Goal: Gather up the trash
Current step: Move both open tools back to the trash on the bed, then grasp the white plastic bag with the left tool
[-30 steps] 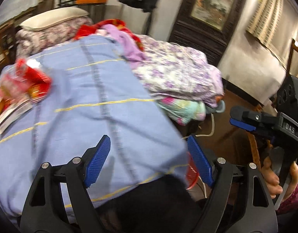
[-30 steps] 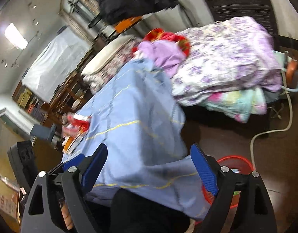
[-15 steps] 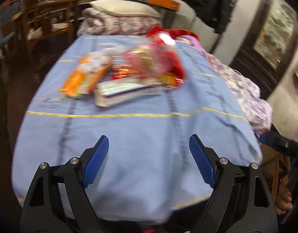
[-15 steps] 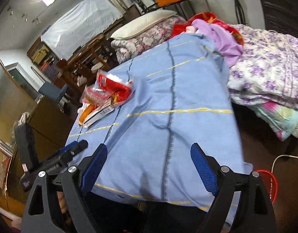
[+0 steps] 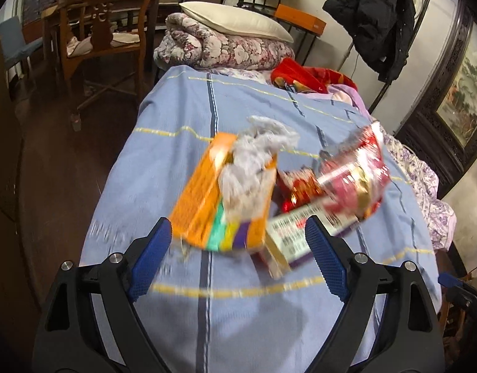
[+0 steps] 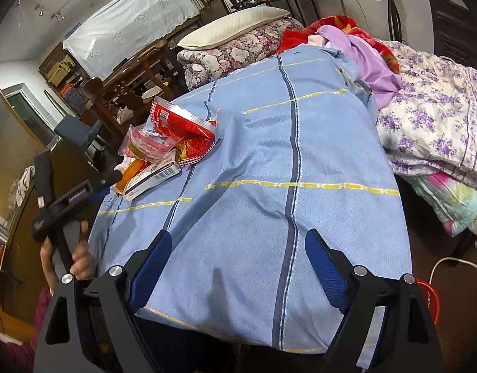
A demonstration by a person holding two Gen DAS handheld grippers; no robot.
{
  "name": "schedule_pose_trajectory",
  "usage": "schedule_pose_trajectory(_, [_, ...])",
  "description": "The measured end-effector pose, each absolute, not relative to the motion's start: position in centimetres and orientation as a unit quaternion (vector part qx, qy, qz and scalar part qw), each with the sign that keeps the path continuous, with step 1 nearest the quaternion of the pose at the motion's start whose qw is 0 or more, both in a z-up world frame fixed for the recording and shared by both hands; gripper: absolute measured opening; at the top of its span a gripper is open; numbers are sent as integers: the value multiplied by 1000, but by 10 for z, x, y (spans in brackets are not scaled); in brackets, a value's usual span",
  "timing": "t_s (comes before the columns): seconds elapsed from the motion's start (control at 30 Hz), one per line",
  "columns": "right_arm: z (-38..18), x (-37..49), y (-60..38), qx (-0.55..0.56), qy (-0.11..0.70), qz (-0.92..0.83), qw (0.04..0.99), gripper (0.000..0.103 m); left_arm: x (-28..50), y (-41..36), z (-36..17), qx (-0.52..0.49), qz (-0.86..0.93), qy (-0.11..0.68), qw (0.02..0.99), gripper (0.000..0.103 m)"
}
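Observation:
A pile of trash lies on the blue bedsheet (image 5: pixel 182 115): an orange box (image 5: pixel 204 199) with crumpled white paper (image 5: pixel 254 161) on it, a red snack bag (image 5: pixel 353 174) and a barcoded carton (image 5: pixel 294 233). My left gripper (image 5: pixel 236 227) hovers just short of the orange box. Its jaws are opening wide and its pads touch nothing. From the right wrist the same pile, led by the red bag (image 6: pixel 182 127), sits at the sheet's left edge. My right gripper (image 6: pixel 238 237) stands open over the bare near end of the sheet (image 6: pixel 269 155), well away from the pile.
A rolled floral quilt (image 5: pixel 226 46) with a pillow (image 5: pixel 235 25) lies at the bed's far end. A wooden chair (image 5: pixel 98 34) stands to the left. Folded purple-flowered quilts (image 6: pixel 434 118) sit on the right. A red bin (image 6: pixel 429 298) and a white cable (image 6: pixel 450 261) are on the floor.
The left view swung from the bed's right side onto the trash pile and came close to it. The right view turned left over the sheet, then slowed.

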State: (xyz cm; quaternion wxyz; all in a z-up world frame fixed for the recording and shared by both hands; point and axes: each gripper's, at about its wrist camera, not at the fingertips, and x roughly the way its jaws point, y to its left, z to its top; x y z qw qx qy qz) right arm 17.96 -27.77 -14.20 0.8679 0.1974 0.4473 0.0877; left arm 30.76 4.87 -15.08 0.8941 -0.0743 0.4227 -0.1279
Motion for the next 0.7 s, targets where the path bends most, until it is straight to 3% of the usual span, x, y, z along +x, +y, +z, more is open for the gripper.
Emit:
schedule_pose_trajectory(0.23, [-144,191,-272,187,455,91,866,86,333,50,-162,-93,-130,439,884,83])
schedule_pose_trajectory(0.27, [-144,192,-272,186,456,92,866,86,332,51,-163,-94,-131,438,884,81])
schedule_pose_trajectory(0.33, [-144,193,-271,185,455,94,866,86,329,53,-162,-97,-144,433,885,65])
schedule_pose_trajectory(0.37, [-144,193,-271,185,454,94,867,86,327,54,-162,-98,-148,433,884,63])
schedule_pose_trajectory(0.7, [-138,187,-269,189,444,103,870,86,263,74,-158,-91,-150,434,883,63])
